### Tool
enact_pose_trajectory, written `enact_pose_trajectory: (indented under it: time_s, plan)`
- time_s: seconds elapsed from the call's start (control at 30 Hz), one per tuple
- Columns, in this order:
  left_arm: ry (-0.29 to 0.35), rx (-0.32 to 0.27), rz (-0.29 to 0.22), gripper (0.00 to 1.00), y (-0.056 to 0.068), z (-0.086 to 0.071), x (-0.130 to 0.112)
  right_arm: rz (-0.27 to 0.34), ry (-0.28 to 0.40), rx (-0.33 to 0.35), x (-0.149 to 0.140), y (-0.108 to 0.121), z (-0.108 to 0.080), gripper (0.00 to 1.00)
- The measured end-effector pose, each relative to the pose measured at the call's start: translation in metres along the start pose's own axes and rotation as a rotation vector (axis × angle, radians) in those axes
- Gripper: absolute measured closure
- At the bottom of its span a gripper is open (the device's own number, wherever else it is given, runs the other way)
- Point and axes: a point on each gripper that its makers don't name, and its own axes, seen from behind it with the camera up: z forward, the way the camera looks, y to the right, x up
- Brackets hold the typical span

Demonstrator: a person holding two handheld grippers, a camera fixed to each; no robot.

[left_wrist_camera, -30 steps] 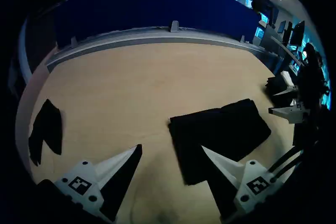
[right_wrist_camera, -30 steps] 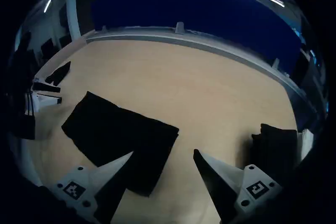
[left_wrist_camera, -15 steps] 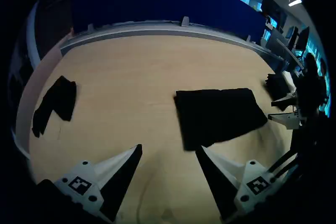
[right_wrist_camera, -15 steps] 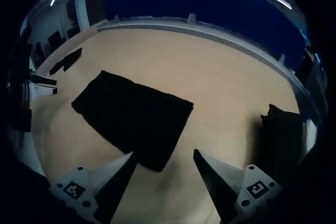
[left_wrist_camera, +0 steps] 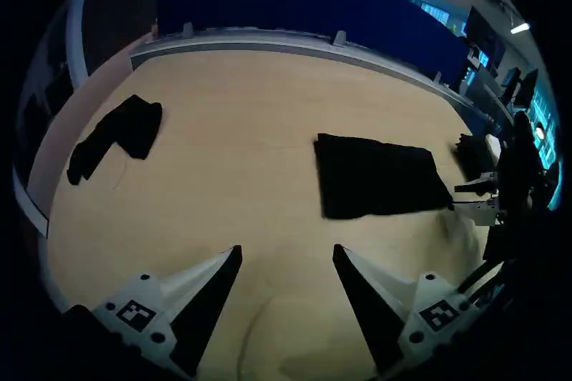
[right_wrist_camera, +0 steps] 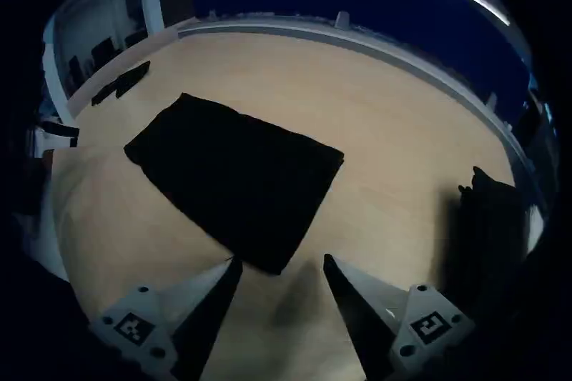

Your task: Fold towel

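Observation:
A black towel (left_wrist_camera: 375, 177) lies flat as a folded rectangle on the light wooden table (left_wrist_camera: 236, 138). In the left gripper view it sits ahead and to the right, well clear of my left gripper (left_wrist_camera: 286, 249), which is open with nothing between its fingers. In the right gripper view the towel (right_wrist_camera: 236, 181) spreads out ahead, and its near corner comes close to the open, empty right gripper (right_wrist_camera: 282, 259). The right gripper (left_wrist_camera: 475, 199) also appears small beside the towel's right edge in the left gripper view.
A crumpled black cloth (left_wrist_camera: 118, 134) lies near the table's left side. A dark pile of cloth (right_wrist_camera: 490, 224) sits at the right end. A blue partition (left_wrist_camera: 300, 2) and a grey rail (left_wrist_camera: 286, 41) run along the far edge. A person (left_wrist_camera: 518, 166) stands at the right.
Both grippers have drawn back from the towel, so it now lies farther ahead of the fingertips. The left gripper's finger no longer overlaps it. The left view has swung, bringing the crumpled cloth closer in.

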Motion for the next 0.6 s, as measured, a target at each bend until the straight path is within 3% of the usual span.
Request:
enact_pose_trajectory:
  time_s: [0.1, 0.2, 0.33, 0.6]
  plan:
    - [0.004, 0.009, -0.011, 0.06, -0.003, -0.005, -0.003, -0.004, -0.013, 0.026, -0.003, -0.005, 0.003, 0.32]
    - [0.009, 0.013, -0.024, 0.06, -0.005, -0.011, -0.005, -0.013, -0.027, 0.051, -0.005, -0.009, 0.005, 0.54]
    - [0.012, 0.017, -0.037, 0.06, -0.008, -0.017, -0.008, -0.018, -0.031, 0.046, -0.005, -0.008, 0.005, 0.78]
    - [0.009, 0.021, -0.046, 0.06, -0.012, -0.02, -0.012, -0.009, -0.039, 0.036, -0.004, -0.005, 0.007, 0.9]
